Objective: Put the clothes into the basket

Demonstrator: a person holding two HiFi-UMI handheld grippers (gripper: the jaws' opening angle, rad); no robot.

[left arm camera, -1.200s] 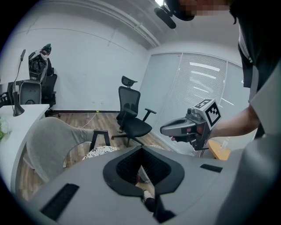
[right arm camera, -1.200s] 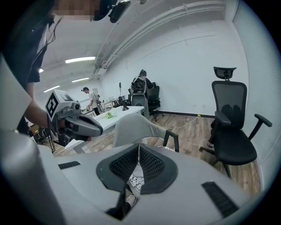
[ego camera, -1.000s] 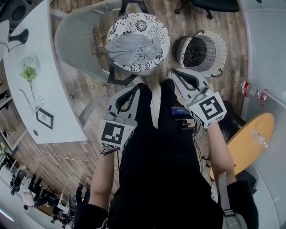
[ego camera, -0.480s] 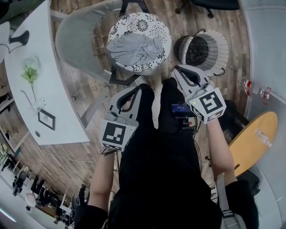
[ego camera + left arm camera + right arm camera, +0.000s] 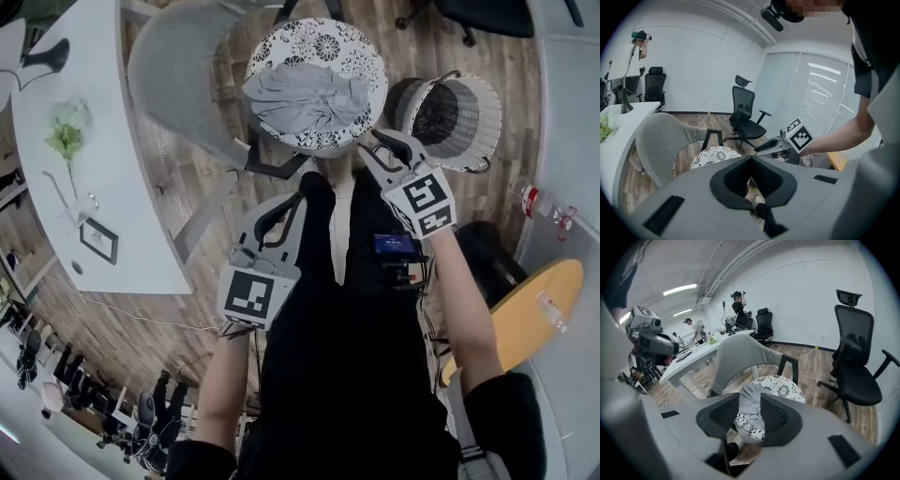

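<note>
I am in the reaching step: nothing is picked up yet. The grey garment is lying crumpled on the small round desk with the flower pattern, far from me and left of the basket, which is standing on the floor just beside the desk.

The right hand-held gripper is hovering near the desk's near-right edge. Its jaws have just been opening and are standing apart, with nothing pinched; in the right gripper view I am seeing the garment through the gap, well beyond them. The left hand-held gripper is waiting nearer to me, its jaws pressed together and empty.

The garment's long axis is running left to right across the desk. It has no clear pointing end, only a thicker bunch on the right.

Next, I think, the right jaws need to go down onto that near-right bunch and close on it.
</note>
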